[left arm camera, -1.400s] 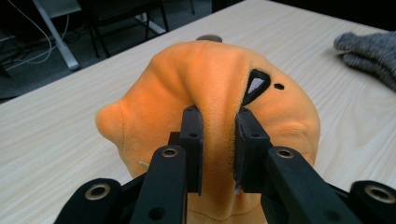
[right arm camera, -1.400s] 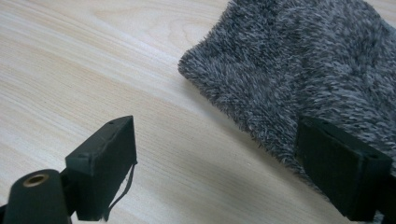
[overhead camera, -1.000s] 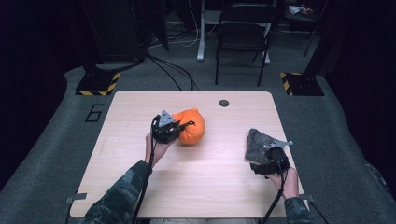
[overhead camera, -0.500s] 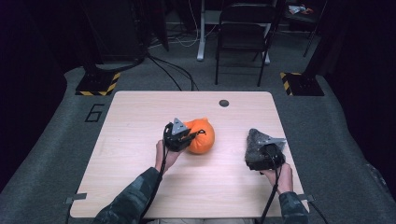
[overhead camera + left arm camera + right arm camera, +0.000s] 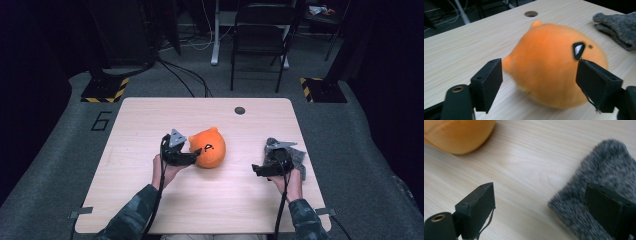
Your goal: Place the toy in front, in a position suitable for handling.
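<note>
A round orange plush with a small black-and-white eye rests on the wooden table, near its middle. My left gripper is at its left side. In the left gripper view the jaws have just been opening and stand wide on either side of the plush, not pressing it. A grey fuzzy knit piece lies near the table's right edge. My right gripper is open just left of it. In the right gripper view one jaw is over the grey knit and bare table lies between the jaws.
A round cable hole sits near the table's far edge. A dark chair and cables stand on the floor beyond the table. The grey knit lies to the right of the plush in the left gripper view.
My left gripper carried the plush a little right and toward me, then opened its jaws off it. My right gripper slid left, partly off the grey knit.
</note>
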Available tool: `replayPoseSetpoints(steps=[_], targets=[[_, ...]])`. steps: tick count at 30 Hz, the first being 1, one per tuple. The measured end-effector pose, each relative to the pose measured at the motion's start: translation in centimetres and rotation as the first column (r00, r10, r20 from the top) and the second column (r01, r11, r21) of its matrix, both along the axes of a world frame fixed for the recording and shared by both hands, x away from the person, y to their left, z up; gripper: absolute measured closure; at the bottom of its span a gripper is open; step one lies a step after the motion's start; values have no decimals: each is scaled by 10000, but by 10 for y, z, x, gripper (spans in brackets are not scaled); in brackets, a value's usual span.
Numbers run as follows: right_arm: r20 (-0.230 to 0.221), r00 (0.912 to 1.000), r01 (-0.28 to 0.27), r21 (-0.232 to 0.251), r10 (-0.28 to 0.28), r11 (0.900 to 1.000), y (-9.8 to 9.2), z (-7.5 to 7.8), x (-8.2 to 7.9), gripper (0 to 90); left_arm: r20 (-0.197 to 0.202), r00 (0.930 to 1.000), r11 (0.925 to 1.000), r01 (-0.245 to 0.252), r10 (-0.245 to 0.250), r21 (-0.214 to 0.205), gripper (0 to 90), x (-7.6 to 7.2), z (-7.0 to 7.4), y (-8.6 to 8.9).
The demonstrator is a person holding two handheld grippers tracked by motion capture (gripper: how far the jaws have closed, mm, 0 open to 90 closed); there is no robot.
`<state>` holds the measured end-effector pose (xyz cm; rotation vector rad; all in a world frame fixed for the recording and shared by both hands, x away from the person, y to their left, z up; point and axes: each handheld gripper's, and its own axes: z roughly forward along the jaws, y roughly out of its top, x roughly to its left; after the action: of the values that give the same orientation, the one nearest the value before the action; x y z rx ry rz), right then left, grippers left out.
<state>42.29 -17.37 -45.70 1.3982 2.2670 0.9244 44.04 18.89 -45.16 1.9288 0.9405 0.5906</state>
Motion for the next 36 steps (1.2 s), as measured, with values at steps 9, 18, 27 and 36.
replayPoseSetpoints(steps=[9,18,27,36], targets=[[526,9966,-642,241,629,9976,37,17,12,83,-606,9900,9917,-1260,1275,272,151,-9,-14,55],[910,9842,-1551,305,1518,9874,76,28,27,84,-1128,9753,9790,-1797,1901,964,129,-14,-41,87],[990,9765,-1981,612,1915,9783,103,33,40,84,-1716,9624,9716,-1866,2105,1453,122,-17,-69,97],[1016,9691,-2298,408,2248,9724,135,32,55,83,-1870,9571,9730,-2041,2215,1078,119,-32,-78,106]])
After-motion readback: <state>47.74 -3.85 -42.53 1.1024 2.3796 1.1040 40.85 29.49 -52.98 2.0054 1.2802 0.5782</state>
